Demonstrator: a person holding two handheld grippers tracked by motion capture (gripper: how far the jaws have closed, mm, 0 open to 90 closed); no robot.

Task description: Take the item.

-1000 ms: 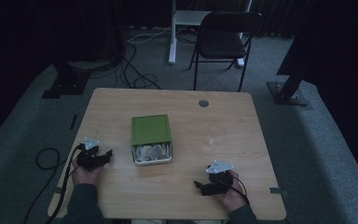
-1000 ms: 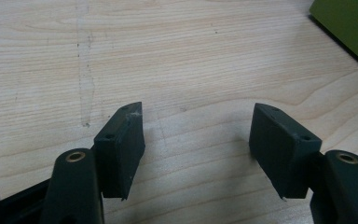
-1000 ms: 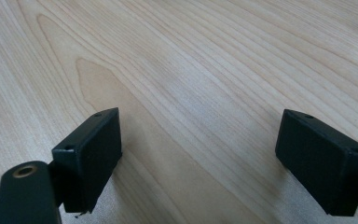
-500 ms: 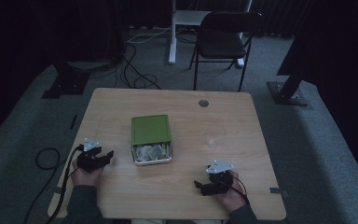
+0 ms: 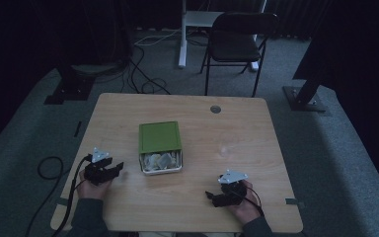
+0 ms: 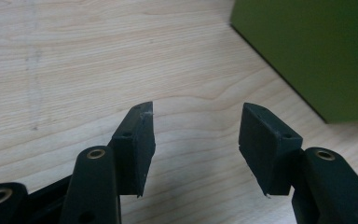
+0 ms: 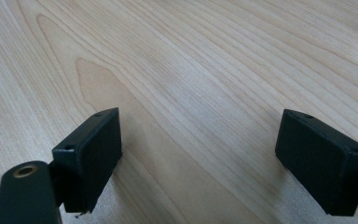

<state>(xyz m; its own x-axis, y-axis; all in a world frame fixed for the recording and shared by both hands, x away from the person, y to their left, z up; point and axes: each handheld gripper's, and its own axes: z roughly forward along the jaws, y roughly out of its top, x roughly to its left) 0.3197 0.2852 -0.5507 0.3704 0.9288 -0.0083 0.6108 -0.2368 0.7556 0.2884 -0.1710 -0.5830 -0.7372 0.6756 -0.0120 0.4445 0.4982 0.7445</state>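
Your left tongs [image 5: 117, 168] are hovering just beside the green box [image 5: 160, 136], jaws spread with nothing between them, and they have just been narrowing. Your right tongs [image 5: 209, 194] are sitting spread wide and empty over bare wood near the front edge of the tabletop [image 5: 237, 128], well apart from the box.

The box is standing near the middle of the tabletop, its green lid [image 6: 307, 51] covering the far part and the near end lying open, with pale wrapped pieces [image 5: 161, 160] showing inside. What they are is too small to tell.

The biggest risk, as I judge it, is the box itself: it is sitting loose on smooth wood, so if you are pushing in from the left with one jaw against its wall, you are likely sliding or twisting it rather than gripping it, and your right tongs are too far off to be steadying it.

Next, the lid: a knock on its edge may be shifting it over the opening.

Smallest, the pieces: with the jaws narrowing before they are around anything, you may be closing on air, or pinching a wrapper corner that slips free.
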